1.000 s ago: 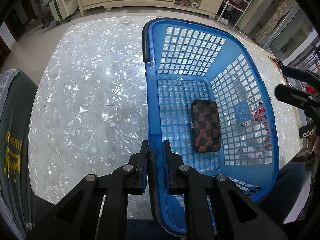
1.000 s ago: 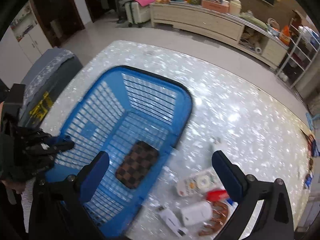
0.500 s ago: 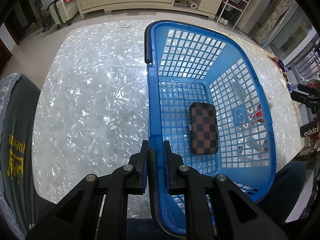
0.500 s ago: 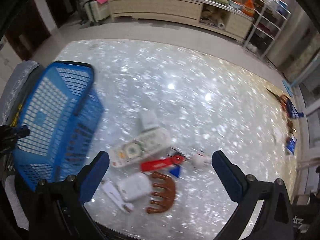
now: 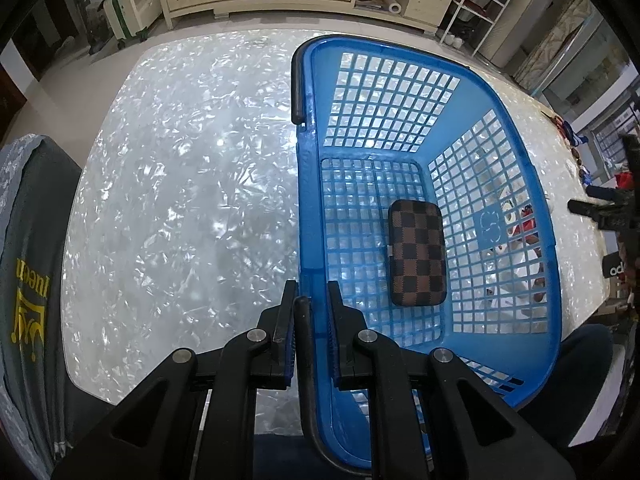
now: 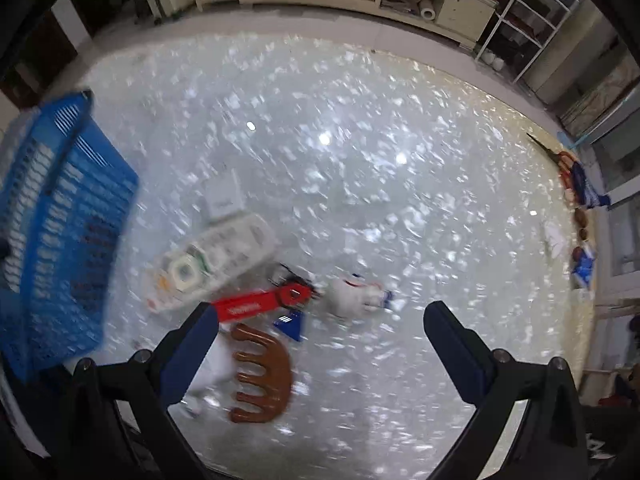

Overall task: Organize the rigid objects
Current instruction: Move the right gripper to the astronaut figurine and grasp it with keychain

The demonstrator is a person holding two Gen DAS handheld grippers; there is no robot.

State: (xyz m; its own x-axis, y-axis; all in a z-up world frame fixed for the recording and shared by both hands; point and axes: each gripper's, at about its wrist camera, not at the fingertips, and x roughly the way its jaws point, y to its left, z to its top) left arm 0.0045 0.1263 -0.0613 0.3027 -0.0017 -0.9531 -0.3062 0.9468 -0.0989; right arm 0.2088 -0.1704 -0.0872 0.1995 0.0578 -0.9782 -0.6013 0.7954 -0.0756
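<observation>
Pearly table [image 6: 360, 120], left jaws clamped on basket [image 5: 532, 216] rim, right jaws apart above comb [image 6: 262, 374]

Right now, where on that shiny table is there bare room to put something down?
Bare tabletop spreads beside the blue basket, opposite the clutter. It is crowded around the white remote, red tag and brown comb.

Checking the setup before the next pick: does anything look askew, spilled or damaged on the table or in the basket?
Nothing looks damaged or spilled. The blue plastic lattice basket holds only the brown checkered case, lying flat. The white remote control, red tag and brown wooden comb lie loosely clustered beside the basket, apparently awaiting sorting.
</observation>
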